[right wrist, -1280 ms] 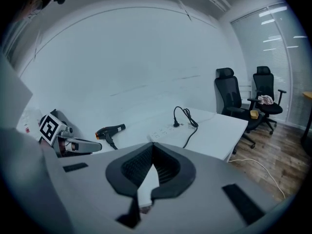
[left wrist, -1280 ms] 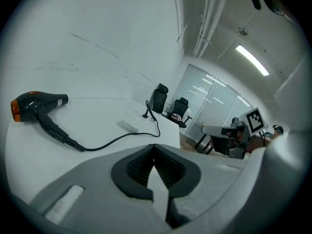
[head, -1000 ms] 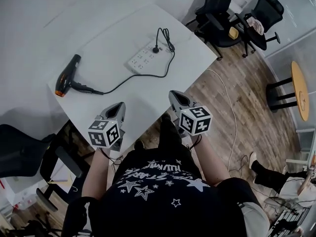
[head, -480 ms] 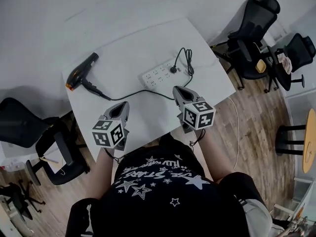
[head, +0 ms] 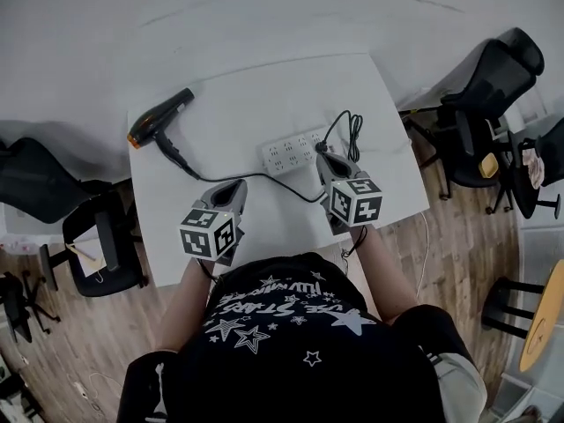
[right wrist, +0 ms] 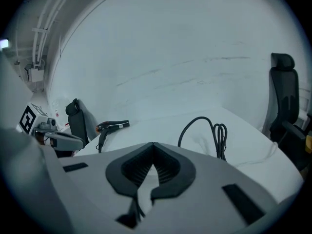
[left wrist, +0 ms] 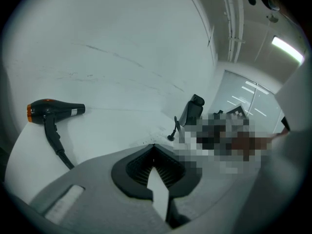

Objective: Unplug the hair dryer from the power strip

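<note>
A black hair dryer with an orange end lies at the far left of the white table. Its black cord runs to a white power strip, where the plug sits at the strip's right end. My right gripper is shut and empty, its tip just short of that plug. My left gripper is also shut and empty, over the table in front of the cord. The left gripper view shows the dryer, and the right gripper view shows a looped cord past the closed jaws.
A bundled black cord lies behind the strip's right end. Black office chairs stand to the left and right of the table. The floor is wood, and a white wall lies beyond the table.
Both grippers have moved forward over the table. The right one now has its tip at the power strip's plug end, and the left one is close to the cord.
</note>
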A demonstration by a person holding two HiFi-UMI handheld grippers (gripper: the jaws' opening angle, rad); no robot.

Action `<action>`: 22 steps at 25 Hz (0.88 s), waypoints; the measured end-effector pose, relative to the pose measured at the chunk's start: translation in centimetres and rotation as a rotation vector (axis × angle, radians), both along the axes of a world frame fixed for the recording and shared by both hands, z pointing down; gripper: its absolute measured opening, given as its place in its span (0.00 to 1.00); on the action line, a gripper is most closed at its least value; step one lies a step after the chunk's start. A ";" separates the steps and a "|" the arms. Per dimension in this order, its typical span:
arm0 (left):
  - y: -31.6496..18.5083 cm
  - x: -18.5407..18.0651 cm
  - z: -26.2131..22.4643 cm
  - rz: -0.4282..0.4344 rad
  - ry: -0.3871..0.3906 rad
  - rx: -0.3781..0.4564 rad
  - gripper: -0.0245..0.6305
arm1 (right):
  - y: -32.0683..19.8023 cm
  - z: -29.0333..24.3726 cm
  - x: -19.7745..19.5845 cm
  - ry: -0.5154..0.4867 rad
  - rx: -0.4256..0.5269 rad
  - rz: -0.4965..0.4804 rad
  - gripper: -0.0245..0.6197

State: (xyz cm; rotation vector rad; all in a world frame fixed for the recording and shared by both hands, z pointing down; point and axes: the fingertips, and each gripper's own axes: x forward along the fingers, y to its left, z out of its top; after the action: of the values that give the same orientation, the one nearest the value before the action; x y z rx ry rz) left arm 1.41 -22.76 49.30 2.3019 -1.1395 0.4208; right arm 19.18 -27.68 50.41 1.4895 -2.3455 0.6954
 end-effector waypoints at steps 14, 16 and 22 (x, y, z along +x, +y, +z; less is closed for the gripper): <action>-3.8 6.4 1.9 -0.003 -0.047 -0.016 0.05 | -2.5 4.0 4.0 0.049 -0.083 -0.095 0.05; -4.2 7.2 2.3 0.001 -0.054 -0.020 0.05 | -2.7 4.2 4.2 0.056 -0.083 -0.108 0.05; -5.0 8.6 4.1 0.027 -0.098 -0.045 0.05 | -3.3 4.7 4.0 0.058 -0.090 -0.132 0.05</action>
State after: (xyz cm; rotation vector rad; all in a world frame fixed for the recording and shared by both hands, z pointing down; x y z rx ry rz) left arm 10.02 -27.79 53.36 2.2816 -1.1340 0.5693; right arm 23.21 -30.94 55.07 1.2864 -2.3122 0.7050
